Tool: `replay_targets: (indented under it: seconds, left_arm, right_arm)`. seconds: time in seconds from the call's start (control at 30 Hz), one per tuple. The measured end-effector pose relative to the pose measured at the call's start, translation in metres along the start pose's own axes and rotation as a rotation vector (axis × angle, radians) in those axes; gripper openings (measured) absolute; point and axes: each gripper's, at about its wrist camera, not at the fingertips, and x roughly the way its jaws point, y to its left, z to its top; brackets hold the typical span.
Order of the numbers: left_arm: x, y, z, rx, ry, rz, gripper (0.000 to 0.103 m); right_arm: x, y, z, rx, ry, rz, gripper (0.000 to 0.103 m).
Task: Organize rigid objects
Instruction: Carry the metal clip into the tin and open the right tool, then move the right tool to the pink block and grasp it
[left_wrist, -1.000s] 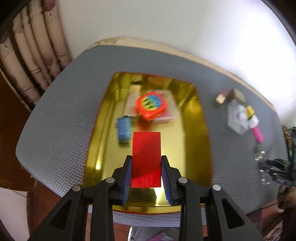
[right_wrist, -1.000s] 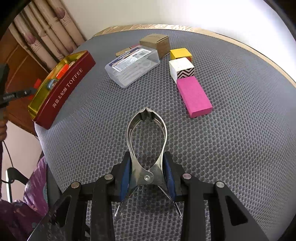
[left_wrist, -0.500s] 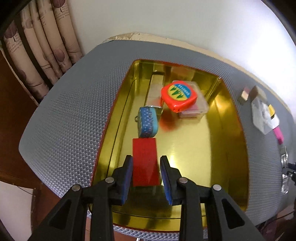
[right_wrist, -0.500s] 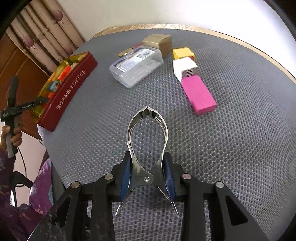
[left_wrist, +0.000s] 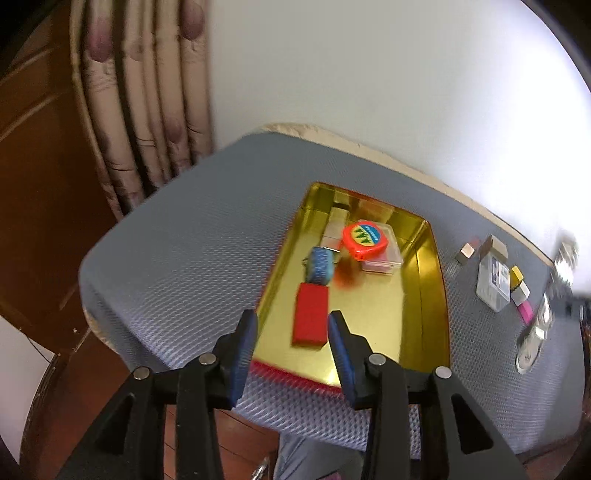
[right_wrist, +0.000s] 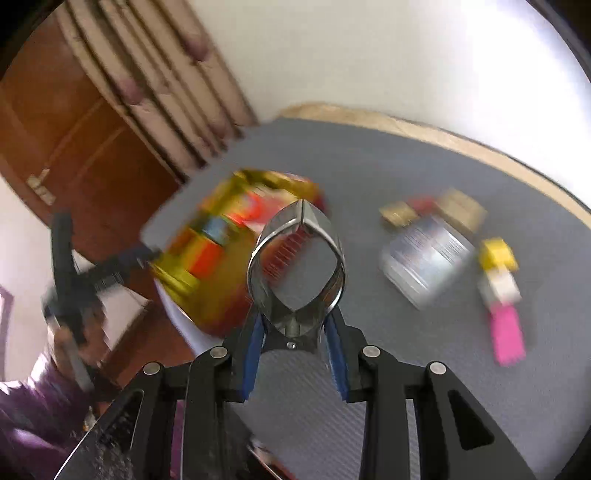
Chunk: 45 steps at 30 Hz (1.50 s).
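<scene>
A gold tin tray (left_wrist: 428, 291) with red sides lies on the grey mesh table. In it lie a red block (left_wrist: 311, 319), a blue patterned case (left_wrist: 320, 265) and an orange tape measure (left_wrist: 364, 240) on a clear box. My left gripper (left_wrist: 291, 325) hangs at the tray's near edge, its jaws opening, pads clear of the red block. My right gripper (right_wrist: 295, 325) is shut on a metal spring clamp (right_wrist: 297, 258), held in the air and aimed toward the blurred tray (right_wrist: 221, 258). The left gripper (right_wrist: 110, 266) shows at the left of that view.
Right of the tray lie a clear plastic box (right_wrist: 424, 258), a tan carton (right_wrist: 461, 208), yellow (right_wrist: 498, 253), white (right_wrist: 500, 288) and pink (right_wrist: 508, 336) blocks. Curtains (left_wrist: 140, 110) and a brown wooden door stand behind the table's left end.
My left gripper let go of the red block in the tray and drew back. My right gripper lifted the spring clamp off the table and swung it left toward the tray.
</scene>
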Motion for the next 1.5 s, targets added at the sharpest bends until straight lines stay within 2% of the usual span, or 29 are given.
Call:
replay_targets:
  seconds: [0.17, 0.23, 0.4, 0.63, 0.67, 0.73, 0.77, 0.8, 0.87, 0.93, 0.97, 1.07, 1.17, 1.27, 1.3, 1.33, 1.4, 1.43, 1.5]
  left_arm:
    - [-0.012, 0.006, -0.007, 0.011, -0.05, 0.035, 0.04]
    - [-0.013, 0.006, -0.008, 0.016, -0.055, 0.031, 0.04]
    - [-0.006, 0.01, -0.01, 0.014, -0.035, 0.017, 0.04]
    - [0.004, 0.016, -0.01, -0.012, -0.001, -0.018, 0.04]
    - [0.005, 0.016, -0.01, -0.013, 0.002, -0.019, 0.04]
    - [0.007, 0.017, -0.011, -0.016, 0.011, -0.019, 0.04]
    - [0.007, 0.017, -0.01, -0.018, 0.014, -0.02, 0.04]
    - [0.008, 0.018, -0.01, -0.022, 0.019, -0.019, 0.04]
    - [0.01, 0.019, -0.009, -0.029, 0.027, -0.021, 0.04]
    - [0.011, 0.02, -0.009, -0.037, 0.033, -0.021, 0.04]
    - [0.011, 0.02, -0.009, -0.037, 0.037, -0.02, 0.04]
    - [0.01, 0.017, -0.011, -0.031, 0.041, -0.015, 0.04]
    - [0.005, 0.011, -0.013, -0.008, 0.025, -0.006, 0.04]
    - [0.0, 0.001, -0.015, 0.027, 0.011, -0.004, 0.04]
    - [-0.002, -0.005, -0.017, 0.046, 0.01, -0.005, 0.04]
    - [-0.004, -0.01, -0.019, 0.062, 0.009, -0.006, 0.04]
    - [-0.006, -0.024, -0.022, 0.107, 0.007, -0.007, 0.04]
    - [-0.008, -0.031, -0.024, 0.128, 0.007, -0.006, 0.04]
    - [-0.01, -0.047, -0.029, 0.172, 0.006, -0.007, 0.04]
  right_arm:
    - [0.05, 0.057, 0.042, -0.071, 0.042, 0.065, 0.03]
    - [0.078, 0.071, 0.053, -0.078, 0.082, 0.058, 0.03]
    - [0.132, 0.083, 0.059, -0.066, 0.186, 0.025, 0.03]
    - [0.168, 0.079, 0.058, -0.012, 0.24, -0.01, 0.033]
    - [0.17, 0.078, 0.059, 0.003, 0.237, -0.008, 0.035]
    - [0.17, 0.072, 0.063, 0.048, 0.222, 0.011, 0.055]
    - [0.167, 0.067, 0.064, 0.074, 0.214, 0.013, 0.074]
    - [0.162, 0.063, 0.066, 0.097, 0.2, 0.02, 0.081]
    - [0.143, 0.052, 0.065, 0.162, 0.137, 0.055, 0.082]
    - [0.123, 0.043, 0.06, 0.222, 0.071, 0.039, 0.092]
    - [0.109, 0.036, 0.055, 0.274, 0.037, 0.004, 0.1]
    - [0.067, 0.01, 0.037, 0.407, -0.057, -0.027, 0.1]
    - [0.02, -0.013, 0.01, 0.425, -0.16, -0.011, 0.101]
    - [-0.031, -0.041, -0.029, 0.406, -0.247, -0.069, 0.103]
    - [-0.042, -0.051, -0.04, 0.395, -0.249, -0.109, 0.103]
    - [-0.05, -0.06, -0.049, 0.377, -0.213, -0.181, 0.103]
    - [-0.054, -0.084, -0.065, 0.313, -0.075, -0.386, 0.103]
    - [-0.054, -0.095, -0.074, 0.273, -0.011, -0.445, 0.103]
    - [-0.051, -0.108, -0.082, 0.236, 0.043, -0.382, 0.102]
